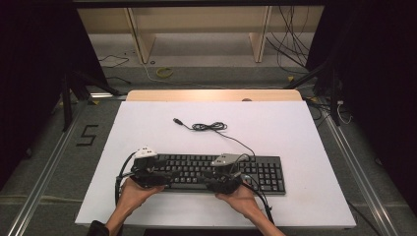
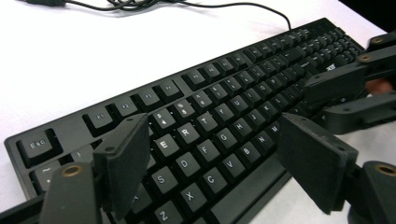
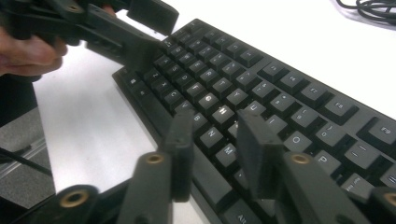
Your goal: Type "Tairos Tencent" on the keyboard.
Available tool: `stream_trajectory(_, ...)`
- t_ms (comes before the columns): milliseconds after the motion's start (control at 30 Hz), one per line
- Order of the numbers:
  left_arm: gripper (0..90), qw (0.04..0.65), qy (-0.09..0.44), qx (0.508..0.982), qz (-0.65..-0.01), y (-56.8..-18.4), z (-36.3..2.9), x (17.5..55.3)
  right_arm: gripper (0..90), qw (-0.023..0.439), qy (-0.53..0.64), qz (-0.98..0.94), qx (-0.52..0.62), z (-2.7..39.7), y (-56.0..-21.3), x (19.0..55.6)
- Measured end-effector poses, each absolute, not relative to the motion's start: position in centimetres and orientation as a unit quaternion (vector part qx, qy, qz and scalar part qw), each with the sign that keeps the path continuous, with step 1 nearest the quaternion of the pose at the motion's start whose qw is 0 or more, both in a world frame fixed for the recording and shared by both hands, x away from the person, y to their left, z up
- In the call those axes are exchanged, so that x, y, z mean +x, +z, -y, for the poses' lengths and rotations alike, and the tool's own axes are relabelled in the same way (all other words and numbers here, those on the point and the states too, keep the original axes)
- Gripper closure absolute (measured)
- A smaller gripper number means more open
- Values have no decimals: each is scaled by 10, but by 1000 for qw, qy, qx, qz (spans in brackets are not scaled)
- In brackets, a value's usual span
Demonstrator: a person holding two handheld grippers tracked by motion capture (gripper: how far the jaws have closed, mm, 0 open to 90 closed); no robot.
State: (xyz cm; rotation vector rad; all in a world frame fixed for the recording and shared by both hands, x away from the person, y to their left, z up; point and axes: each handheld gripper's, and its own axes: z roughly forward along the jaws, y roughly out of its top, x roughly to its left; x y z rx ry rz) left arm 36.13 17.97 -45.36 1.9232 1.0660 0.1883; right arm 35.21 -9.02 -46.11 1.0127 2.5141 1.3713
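- White table top (image 1: 305,147) spread under both tongs, reaching well beyond them on every side.
- Black keyboard (image 1: 255,172) lying flat just ahead of and under both tongs, front edge nearest the hands, number pad stretching past the right one.
- Left gripper (image 2: 212,158) hovering over the letter keys at the keyboard's left end, jaws spread wide, pinching nothing.
- Right gripper (image 3: 215,149) over the middle keys near the space bar, jaws partly drawn together, nothing between them.
- Keyboard cable (image 1: 211,127) coiled well beyond both tongs.

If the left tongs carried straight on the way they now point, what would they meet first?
Most likely the keyboard: the open left tongs point down at its letter keys, around D and V, though depth is hard to judge.
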Motion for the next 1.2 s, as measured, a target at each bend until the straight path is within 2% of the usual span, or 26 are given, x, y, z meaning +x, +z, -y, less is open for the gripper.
stream_trajectory(200, 243, 456, 79, 774, -433, -454, -180, 357, 795, 54, 441, -832, 333, 81, -466, 356)
stream_trajectory(433, 228, 455, 77, 772, -436, -456, -182, 355, 862, 58, 429, -839, 330, 72, -472, 360)
stream_trajectory(1200, 224, 461, 80, 769, -437, -457, -186, 351, 900, 65, 400, -854, 327, 57, -484, 364)
